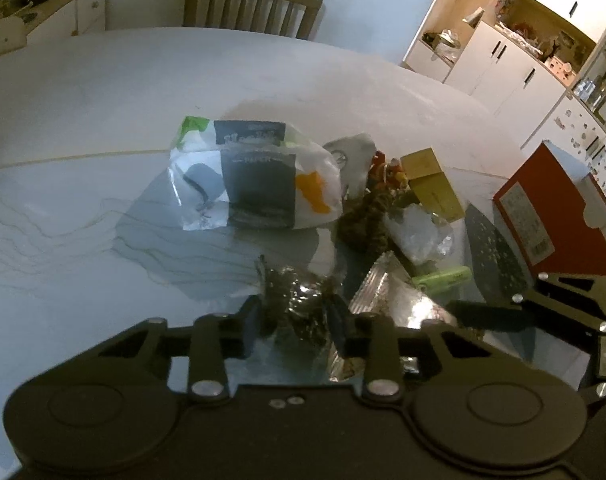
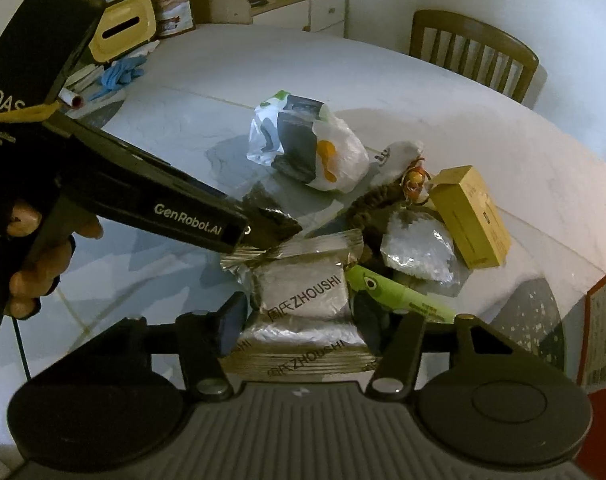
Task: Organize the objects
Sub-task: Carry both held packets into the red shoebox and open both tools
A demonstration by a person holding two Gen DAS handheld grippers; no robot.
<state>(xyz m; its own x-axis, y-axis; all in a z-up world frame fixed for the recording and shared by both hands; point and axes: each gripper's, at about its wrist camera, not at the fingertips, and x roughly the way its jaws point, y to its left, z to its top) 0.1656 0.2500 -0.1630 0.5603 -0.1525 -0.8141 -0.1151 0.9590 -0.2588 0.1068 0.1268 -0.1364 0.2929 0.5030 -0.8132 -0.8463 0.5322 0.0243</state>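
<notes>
1. Surface [image 2: 183, 128]: pale, marble-veined, rounded at its far edge, glossy enough to mirror the goods; clutter gathers from the centre toward 3 o'clock in the right wrist view.
2. Left gripper [image 1: 293, 314]: jaws clenched on a dark crinkled packet [image 1: 299, 300], at 6 o'clock in its own view; in the right wrist view its black body enters from 9 o'clock, a hand [image 2: 43, 256] on the grip.
3. Right gripper [image 2: 299, 320]: jaws set either side of a stack of silver foil packs [image 2: 303, 292] lettered ZHOUSHI; whether they press the stack cannot be told.
4. White plastic bag [image 2: 307, 144], grey, green and orange print, at centre, apart from the rest.
5. Green tube [image 2: 399, 292], lying just beside the foil packs at 3 o'clock.
6. Clear crinkled packet [image 2: 419, 248] and yellow box [image 2: 471, 216], touching, toward 2 o'clock; a dark braided cord [image 2: 371, 204] with a small red-and-yellow charm beside them.
7. Red box [image 1: 555, 208], at the 3 o'clock edge of the left wrist view.
8. Yellow tissue holder [image 2: 123, 28] and blue gloves [image 2: 119, 72], at 11 o'clock, far side of the surface.
9. Room: wooden slat-back chair [image 2: 471, 48] at 1 o'clock; low white sideboard [image 2: 303, 4], laden, at 12 o'clock; white cabinets with open shelves [image 1: 503, 40] at 2 o'clock in the left wrist view.
</notes>
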